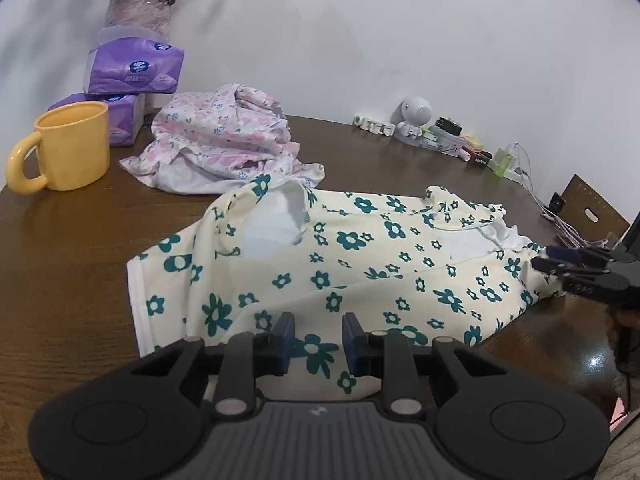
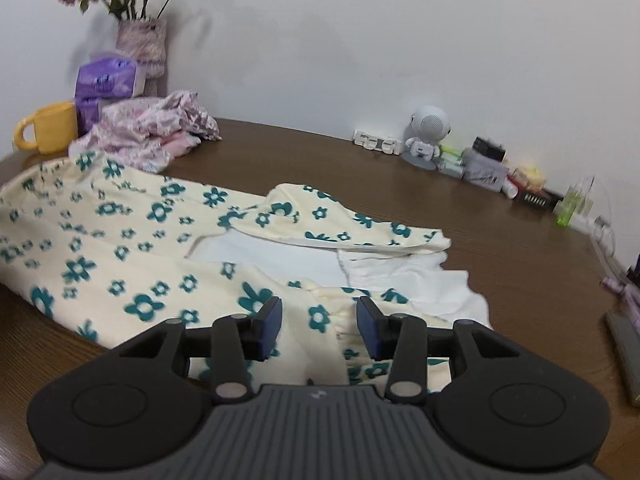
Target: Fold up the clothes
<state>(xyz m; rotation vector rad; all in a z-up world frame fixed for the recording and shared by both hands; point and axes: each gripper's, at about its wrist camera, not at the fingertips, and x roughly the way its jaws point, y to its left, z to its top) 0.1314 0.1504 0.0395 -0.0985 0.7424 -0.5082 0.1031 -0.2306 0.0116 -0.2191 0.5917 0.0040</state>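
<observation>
Two garments lie on the table (image 1: 60, 232): a cream dress (image 1: 360, 264) with teal flowers spread flat at the front, and a crumpled pink dress (image 1: 224, 136) just behind it, beside the mug (image 1: 68, 148). Left gripper (image 1: 319, 334) hovers over the cream dress's near edge, fingers apart, grasping nothing. Right gripper (image 2: 319, 324) hangs over the gathered end of the cream dress, fingers likewise spread, with cloth between them but not pinched.

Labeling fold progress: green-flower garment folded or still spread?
Mostly spread. The green-flower garment lies flat across the table; only one corner flap is turned over, its white lining showing.
</observation>
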